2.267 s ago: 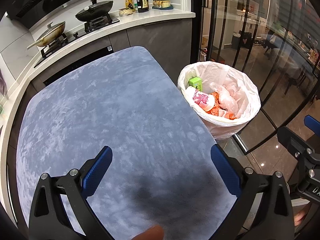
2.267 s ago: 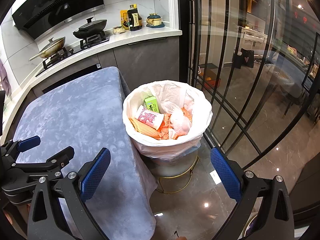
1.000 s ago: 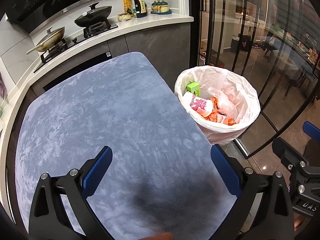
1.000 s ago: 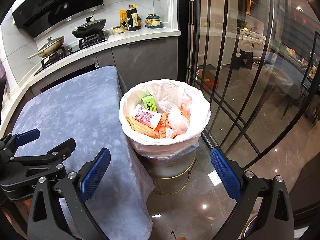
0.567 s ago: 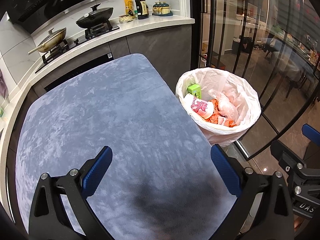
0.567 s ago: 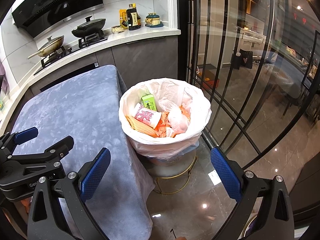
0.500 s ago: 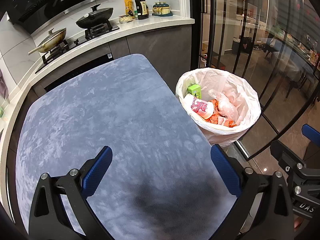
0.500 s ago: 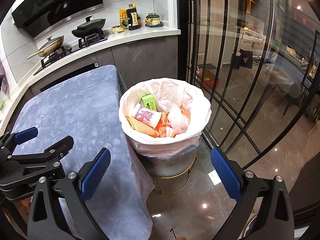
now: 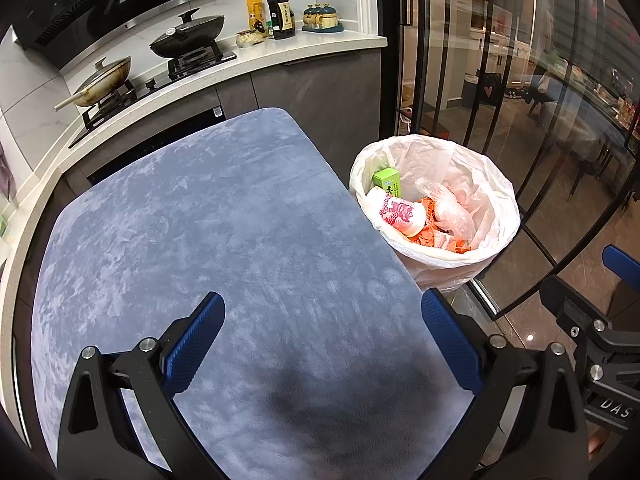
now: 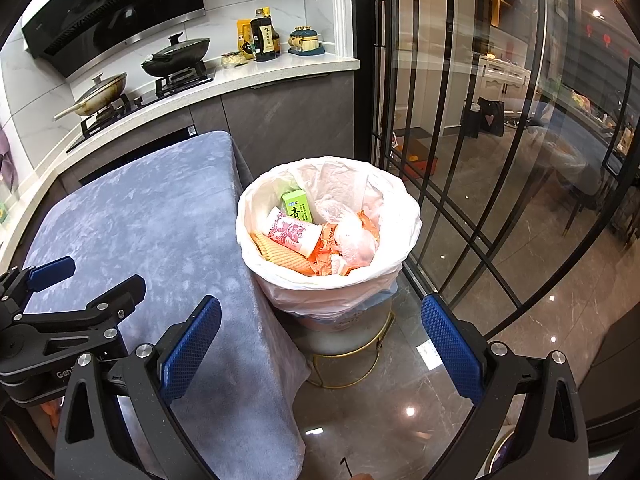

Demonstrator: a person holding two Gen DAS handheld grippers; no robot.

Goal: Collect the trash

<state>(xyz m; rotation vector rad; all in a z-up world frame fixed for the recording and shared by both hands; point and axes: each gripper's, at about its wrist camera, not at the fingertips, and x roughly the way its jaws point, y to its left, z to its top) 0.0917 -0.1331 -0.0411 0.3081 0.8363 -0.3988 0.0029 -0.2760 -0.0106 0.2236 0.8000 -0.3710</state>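
Note:
A trash bin with a white liner (image 9: 496,184) (image 10: 400,208) stands on the floor at the right side of the blue-cloth table (image 9: 224,232) (image 10: 152,216). It holds a green carton (image 10: 297,207), a pink-printed cup (image 10: 294,236), a clear plastic bag (image 10: 356,240) and orange scraps. My left gripper (image 9: 322,344) is open and empty above the table's near part. My right gripper (image 10: 320,346) is open and empty above the floor, in front of the bin. No trash shows on the table.
A kitchen counter (image 9: 256,60) with a stove, pans and bottles runs behind the table. Glass doors with black frames (image 10: 480,140) stand right of the bin. The bin rests on a gold wire stand (image 10: 348,364) on glossy floor tiles.
Both views have shifted only slightly. Both grippers stay open and empty, and the bin's contents are the same.

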